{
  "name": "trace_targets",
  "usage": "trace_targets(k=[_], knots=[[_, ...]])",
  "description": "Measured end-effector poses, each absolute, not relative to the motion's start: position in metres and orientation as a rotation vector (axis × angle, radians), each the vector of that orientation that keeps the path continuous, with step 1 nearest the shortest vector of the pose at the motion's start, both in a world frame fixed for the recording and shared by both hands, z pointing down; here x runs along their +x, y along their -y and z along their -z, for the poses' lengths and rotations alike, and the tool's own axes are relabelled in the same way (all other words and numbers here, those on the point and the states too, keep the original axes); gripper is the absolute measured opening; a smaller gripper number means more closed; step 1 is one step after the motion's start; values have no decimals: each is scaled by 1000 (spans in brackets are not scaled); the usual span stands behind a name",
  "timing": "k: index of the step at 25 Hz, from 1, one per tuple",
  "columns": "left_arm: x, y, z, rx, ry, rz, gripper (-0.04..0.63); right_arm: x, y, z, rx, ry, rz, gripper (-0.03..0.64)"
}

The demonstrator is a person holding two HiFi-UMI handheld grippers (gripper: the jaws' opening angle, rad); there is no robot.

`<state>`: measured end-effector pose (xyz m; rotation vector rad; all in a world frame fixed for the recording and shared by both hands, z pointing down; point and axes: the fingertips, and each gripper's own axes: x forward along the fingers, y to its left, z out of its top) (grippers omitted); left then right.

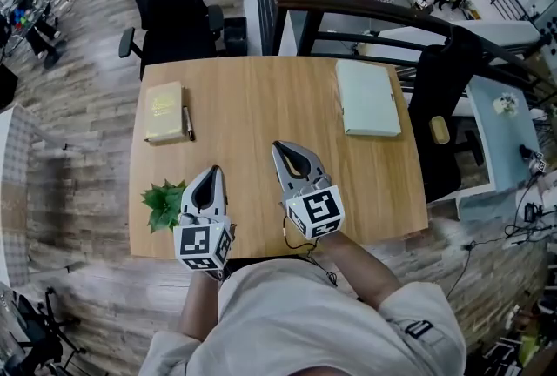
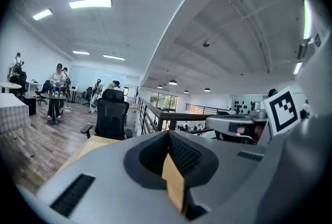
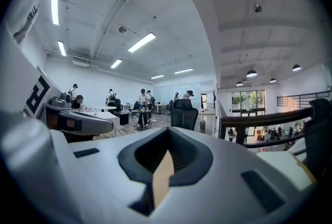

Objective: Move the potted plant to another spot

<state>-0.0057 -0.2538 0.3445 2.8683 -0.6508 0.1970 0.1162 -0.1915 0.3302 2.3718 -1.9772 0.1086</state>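
A light wooden table (image 1: 261,104) is bearing a small green potted plant (image 1: 164,204), unheld; left gripper (image 1: 207,190) and right gripper (image 1: 294,162) are hovering closed, empty.

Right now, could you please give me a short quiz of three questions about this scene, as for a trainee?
1. True or false: the left gripper holds the plant.
2. What lies right beside the yellow book? A) a pen B) a cup C) a phone
3. Fill in: the jaws of the right gripper are ____.
Key: 1 false; 2 A; 3 shut.
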Motion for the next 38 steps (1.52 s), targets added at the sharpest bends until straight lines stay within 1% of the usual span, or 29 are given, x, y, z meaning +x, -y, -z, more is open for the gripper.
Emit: trace_targets(k=[6,15,25,38], knots=[[-6,258,-329,2890,704,-156,12,131,185,-310,2416,1941,-63,3],[-7,252,-325,2882,684,-114,12,118,187,-312,2353,1959,-28,3],[-12,254,-325,2884,712,-119,12,107,194,-311,2294,2020,-11,3],[-6,250,-329,2880,706,-131,12,114,187,-314,2314,2002,-20,3]])
